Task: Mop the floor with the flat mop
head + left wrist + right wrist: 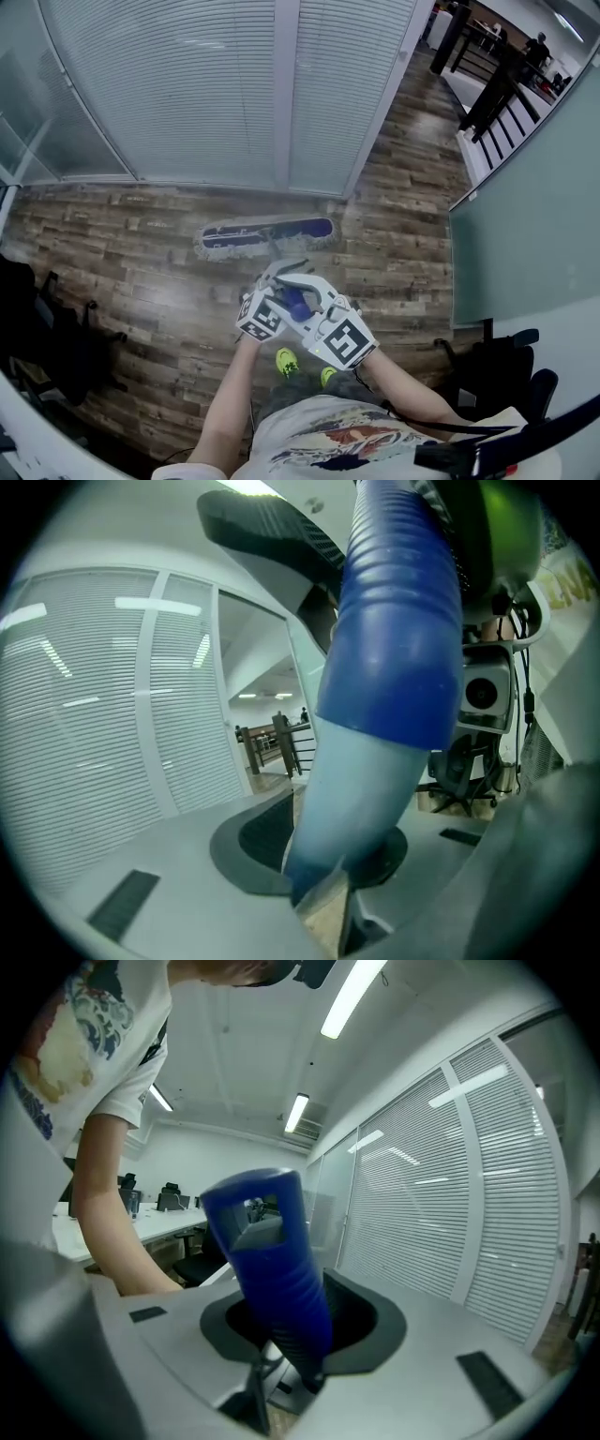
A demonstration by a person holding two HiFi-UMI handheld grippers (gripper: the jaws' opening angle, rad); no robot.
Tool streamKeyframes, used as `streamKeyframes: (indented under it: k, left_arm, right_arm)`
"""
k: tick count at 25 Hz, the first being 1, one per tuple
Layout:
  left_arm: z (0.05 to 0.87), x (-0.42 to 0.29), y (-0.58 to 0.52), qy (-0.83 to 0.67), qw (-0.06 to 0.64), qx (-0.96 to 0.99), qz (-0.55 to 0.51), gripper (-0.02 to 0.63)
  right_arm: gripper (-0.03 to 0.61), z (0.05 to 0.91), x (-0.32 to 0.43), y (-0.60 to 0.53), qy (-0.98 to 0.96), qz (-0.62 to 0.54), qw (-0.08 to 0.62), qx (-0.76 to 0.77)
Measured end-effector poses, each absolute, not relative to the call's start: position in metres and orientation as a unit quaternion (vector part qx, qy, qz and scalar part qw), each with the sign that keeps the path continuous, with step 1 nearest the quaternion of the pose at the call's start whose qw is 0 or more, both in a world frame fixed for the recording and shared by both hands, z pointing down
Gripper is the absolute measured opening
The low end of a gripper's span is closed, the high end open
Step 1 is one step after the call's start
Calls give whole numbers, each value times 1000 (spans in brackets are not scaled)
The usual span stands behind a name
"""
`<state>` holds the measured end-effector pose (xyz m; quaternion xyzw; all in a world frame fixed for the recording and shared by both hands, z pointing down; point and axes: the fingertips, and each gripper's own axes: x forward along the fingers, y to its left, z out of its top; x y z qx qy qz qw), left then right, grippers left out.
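— Two claws on one pole in the head view?
— Yes. The left claw (274,279) and right claw (317,292) are white plastic, each with a black-and-white square-marker cube (342,339). They meet round the blue handle (295,302). The flat mop (267,236) lies at 12 o'clock from them. Its long, fringed blue-and-white pad is flat on the wood-plank floor (141,244), near the foot of the ribbed white blinds (187,94).
— And the left gripper view?
— The left claw (336,907) is closed on the handle's smooth pale-blue shaft (361,799). The ribbed dark-blue grip (398,639) rises toward 12 o'clock. The lettering (565,585) at 2 o'clock is cut off and unreadable.
— Right gripper view?
— The right claw (281,1382) is clamped low on the ribbed grip. The grip's top end, with a rectangular hanging hole (255,1221), leans toward 11 o'clock.
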<state>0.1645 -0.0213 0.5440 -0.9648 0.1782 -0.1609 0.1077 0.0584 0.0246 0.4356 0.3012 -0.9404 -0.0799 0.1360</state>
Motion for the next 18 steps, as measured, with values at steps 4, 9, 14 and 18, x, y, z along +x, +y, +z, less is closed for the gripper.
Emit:
streamKeyframes:
  k: [4,9,14,18]
  left_arm:
    - [557,181,41,181,106,-962,-174,68]
    - [565,208,123,194,109,-957,-188,71]
    - [573,252,233,205,106,-951,-205,71]
    - [575,278,321,228,98,-945,-211,74]
  right_arm:
    - [120,447,77,89,-944,-76,136,291]
    - [123,453,106,176,-950,-74,125,275]
    - [126,458,154,289,-958,-67,117,253]
    - [127,460,183,383,-966,-67,110,222]
